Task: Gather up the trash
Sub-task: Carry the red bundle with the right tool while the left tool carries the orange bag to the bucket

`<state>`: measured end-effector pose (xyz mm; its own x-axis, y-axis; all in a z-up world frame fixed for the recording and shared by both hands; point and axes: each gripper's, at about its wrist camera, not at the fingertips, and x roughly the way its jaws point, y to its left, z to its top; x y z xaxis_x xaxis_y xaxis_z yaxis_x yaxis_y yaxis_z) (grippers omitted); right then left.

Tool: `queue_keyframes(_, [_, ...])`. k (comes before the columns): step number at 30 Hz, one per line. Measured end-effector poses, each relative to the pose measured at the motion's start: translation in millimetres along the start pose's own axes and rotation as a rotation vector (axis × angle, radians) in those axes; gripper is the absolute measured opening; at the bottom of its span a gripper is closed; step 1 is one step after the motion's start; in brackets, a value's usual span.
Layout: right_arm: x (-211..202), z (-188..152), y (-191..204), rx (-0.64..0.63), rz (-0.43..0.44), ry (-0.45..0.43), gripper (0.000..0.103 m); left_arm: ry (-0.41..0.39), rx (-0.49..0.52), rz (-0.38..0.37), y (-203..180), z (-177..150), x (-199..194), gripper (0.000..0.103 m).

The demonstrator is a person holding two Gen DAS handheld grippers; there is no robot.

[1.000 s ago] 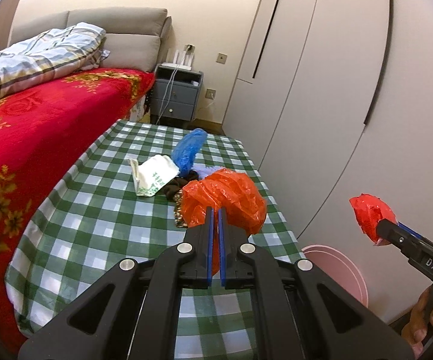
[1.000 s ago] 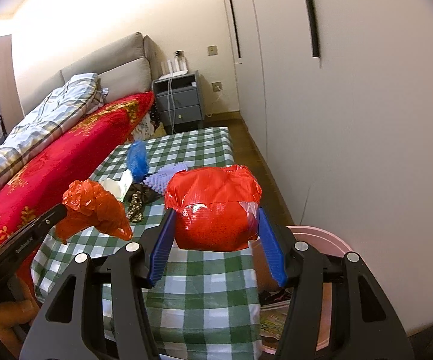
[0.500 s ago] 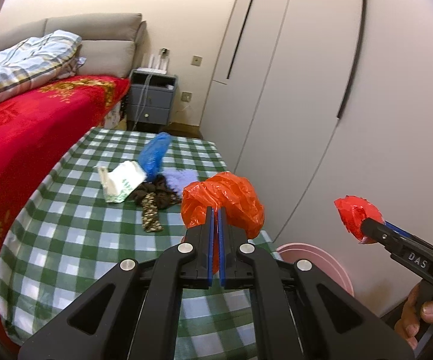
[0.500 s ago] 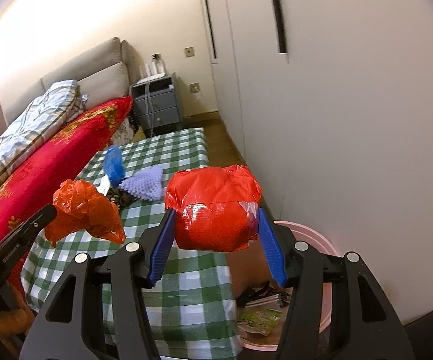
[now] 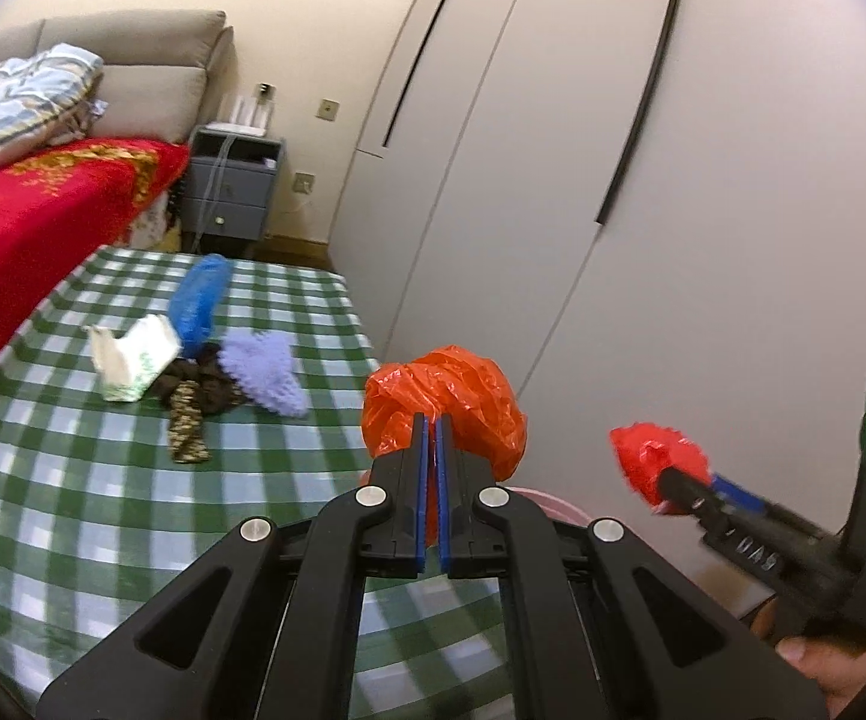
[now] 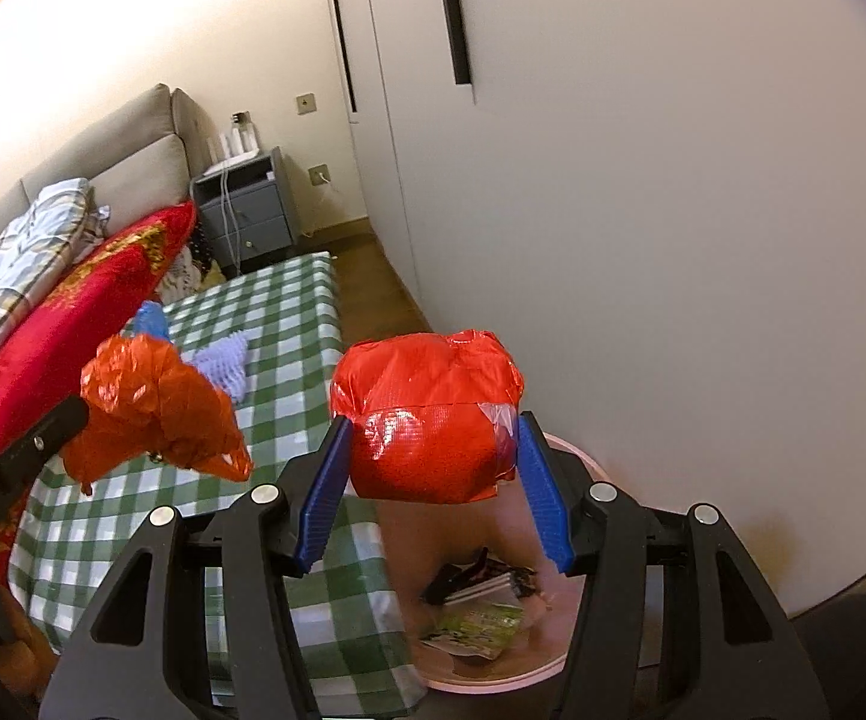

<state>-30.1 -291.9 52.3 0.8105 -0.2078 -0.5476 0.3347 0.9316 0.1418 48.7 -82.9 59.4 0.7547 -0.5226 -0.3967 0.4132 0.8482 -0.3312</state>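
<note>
My left gripper (image 5: 432, 420) is shut on a crumpled orange plastic bag (image 5: 451, 402), held over the right edge of the green checked table (image 5: 73, 480); the bag also shows in the right wrist view (image 6: 157, 408). My right gripper (image 6: 430, 426) is shut on a red wrapped bundle (image 6: 427, 414), held above the pink bin (image 6: 493, 681) on the floor beside the table. The bundle also shows in the left wrist view (image 5: 655, 459). The bin holds several wrappers (image 6: 481, 606).
On the table lie a blue bag (image 5: 199, 300), a white tissue pack (image 5: 133, 357), a dark cloth (image 5: 193, 402) and a purple spiky pad (image 5: 265, 369). A red-covered bed (image 5: 25, 228) is left of the table, a grey nightstand (image 5: 232, 186) behind, white wardrobe doors (image 5: 613, 180) right.
Both grippers have moved right with their loads, off the table toward the bin. The right gripper now hangs over the bin's opening.
</note>
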Motion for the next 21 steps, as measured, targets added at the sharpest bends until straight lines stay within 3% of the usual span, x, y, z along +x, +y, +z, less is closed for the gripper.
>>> queue_keyframes(10, [11, -8, -12, 0.028, -0.078, 0.001, 0.055, 0.03, -0.027, -0.118, -23, 1, 35, 0.002])
queue_keyframes(21, [30, -17, -25, 0.071, -0.155, 0.034, 0.055, 0.14, -0.034, -0.199, -44, -16, 84, 0.002])
